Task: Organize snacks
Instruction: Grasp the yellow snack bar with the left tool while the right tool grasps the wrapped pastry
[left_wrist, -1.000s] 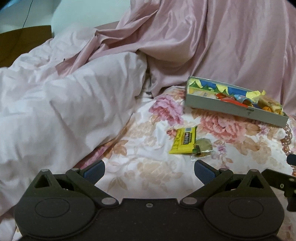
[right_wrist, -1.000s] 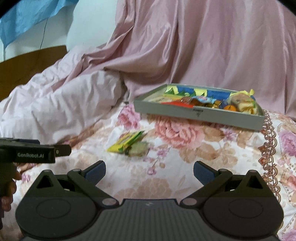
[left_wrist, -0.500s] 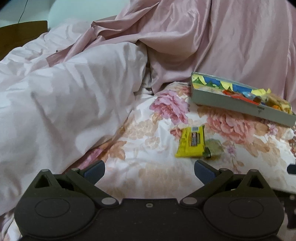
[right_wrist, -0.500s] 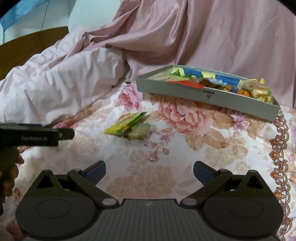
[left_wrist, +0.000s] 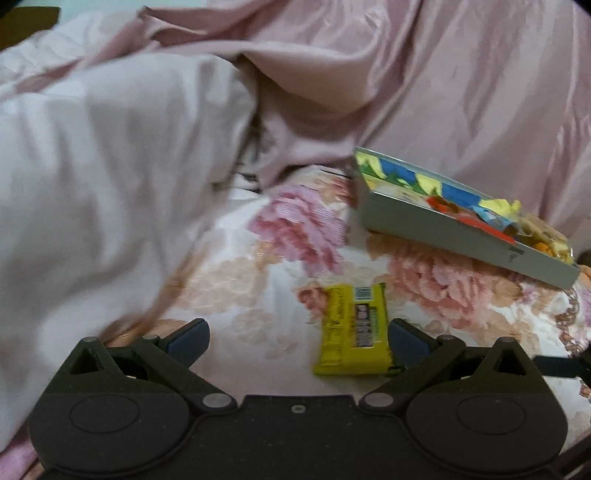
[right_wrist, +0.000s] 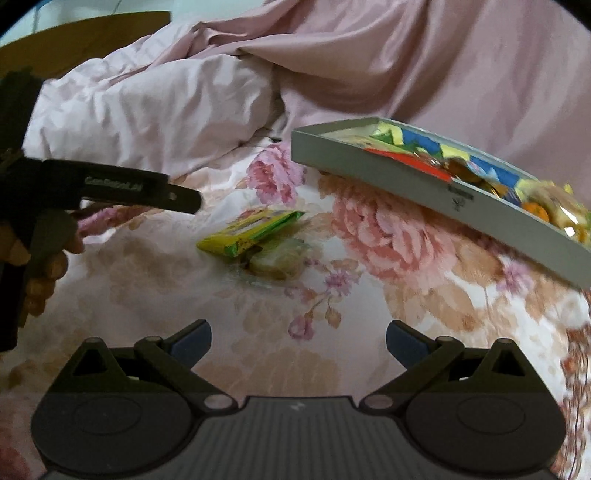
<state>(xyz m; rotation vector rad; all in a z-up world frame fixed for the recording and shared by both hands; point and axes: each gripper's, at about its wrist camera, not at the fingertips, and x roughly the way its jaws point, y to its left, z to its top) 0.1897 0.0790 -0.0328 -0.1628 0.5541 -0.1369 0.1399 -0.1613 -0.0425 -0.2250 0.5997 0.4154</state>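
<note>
So the left hand-held gripper (left_wrist: 297, 338) is hanging right over the yellow snack bar (left_wrist: 352, 330) with its jaws wide apart, and the bar is sitting way off toward the right finger (left_wrist: 404, 341) instead of centred, which is where I think this could get messy. The bar is lying flat on the floral bedspread (left_wrist: 258, 295), soft and lumpy, so if the fingers are closing off-centre they could be shoving it sideways or grabbing a fold of fabric along with the wrapper. There's also a clear-wrapped snack (right_wrist: 277, 258) touching the bar's edge, seen from the right wrist view, and it could be getting dragged or pinched too. The right hand-held gripper (right_wrist: 297, 339) is empty, jaws apart, hovering near but not touching anything. The grey snack box (right_wrist: 424, 184) is sitting tilted on the bed beyond, already pretty full on one end, so a sloppy drop there is risking things sliding or spilling out.
</note>
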